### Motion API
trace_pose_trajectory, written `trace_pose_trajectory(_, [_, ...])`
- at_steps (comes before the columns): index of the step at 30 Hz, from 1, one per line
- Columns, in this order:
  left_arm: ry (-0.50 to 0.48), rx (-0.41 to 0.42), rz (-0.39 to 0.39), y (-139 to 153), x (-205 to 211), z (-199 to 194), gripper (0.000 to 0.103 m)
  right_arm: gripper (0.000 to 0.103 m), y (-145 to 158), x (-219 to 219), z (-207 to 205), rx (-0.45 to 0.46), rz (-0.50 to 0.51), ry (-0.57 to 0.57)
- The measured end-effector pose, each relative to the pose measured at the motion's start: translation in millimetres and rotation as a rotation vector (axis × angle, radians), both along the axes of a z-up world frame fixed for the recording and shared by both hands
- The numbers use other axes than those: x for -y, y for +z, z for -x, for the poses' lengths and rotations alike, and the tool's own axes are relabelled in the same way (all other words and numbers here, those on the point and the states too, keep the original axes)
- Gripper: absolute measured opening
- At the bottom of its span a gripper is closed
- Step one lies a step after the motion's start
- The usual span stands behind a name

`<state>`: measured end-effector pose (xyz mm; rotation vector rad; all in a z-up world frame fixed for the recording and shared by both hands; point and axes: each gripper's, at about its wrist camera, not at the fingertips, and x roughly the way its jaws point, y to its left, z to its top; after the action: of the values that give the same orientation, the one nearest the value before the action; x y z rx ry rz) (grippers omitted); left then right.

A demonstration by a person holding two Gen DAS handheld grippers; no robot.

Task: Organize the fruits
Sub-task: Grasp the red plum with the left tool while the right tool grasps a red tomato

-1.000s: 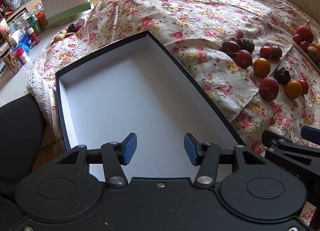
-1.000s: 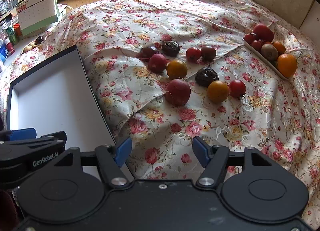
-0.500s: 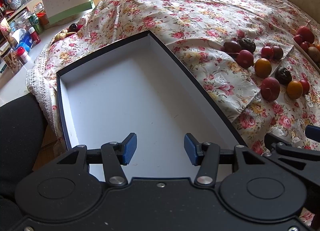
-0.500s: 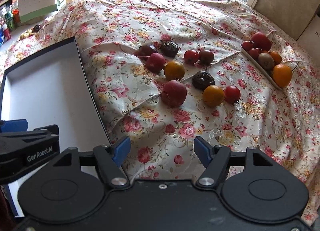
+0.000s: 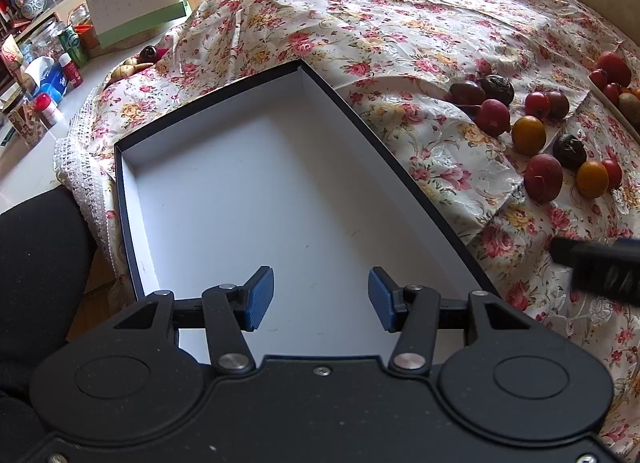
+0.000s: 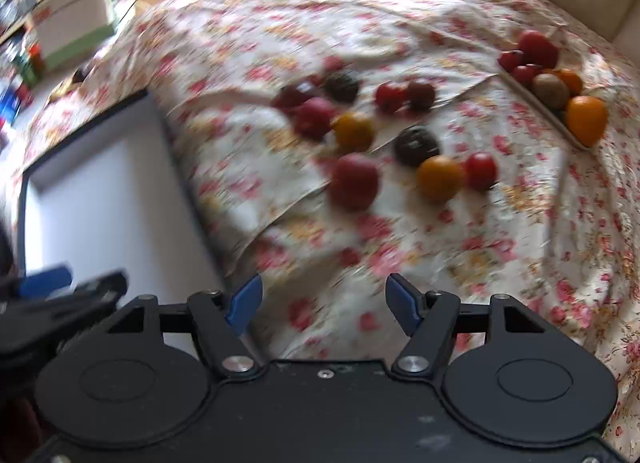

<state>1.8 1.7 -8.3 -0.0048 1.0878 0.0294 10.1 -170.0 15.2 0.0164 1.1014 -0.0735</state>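
A shallow empty box with a white inside and dark rim lies on the flowered cloth; it also shows in the right wrist view. My left gripper is open and empty over its near end. Several loose fruits lie on the cloth to the right: a big red one, an orange one, a dark one, a small red one. My right gripper is open and empty, above the cloth short of the fruits. This view is blurred.
A white tray at the far right holds more fruit, among them an orange. A desk calendar, bottles and jars stand at the far left beyond the cloth. A dark sleeve is at the left.
My right gripper has moved forward and up towards the loose fruits, and its view is now blurred by motion. My left gripper has stayed over the box, open.
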Motion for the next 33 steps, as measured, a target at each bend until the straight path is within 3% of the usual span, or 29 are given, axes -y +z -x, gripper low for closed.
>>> trace_pose_trajectory(8, [-0.004,-0.007,-0.003,-1,3,-2,0.058,0.058,2,62,-30,0.026,-0.015,-0.137])
trace_pose_trajectory(12, [-0.017,-0.044,0.019,2,9,-11,0.050,0.055,-6,100,-44,0.013,-0.053,-0.209])
trace_pose_trajectory(17, [-0.075,-0.069,0.085,18,32,-31,0.050,0.038,-18,134,-59,-0.026,-0.086,-0.267])
trace_pose_trajectory(24, [-0.208,-0.018,0.138,31,83,-59,0.050,0.037,-16,168,-67,0.027,-0.135,-0.321])
trace_pose_trajectory(33, [-0.326,-0.036,0.152,10,134,-81,0.050,0.037,-21,176,-77,0.062,-0.202,-0.283])
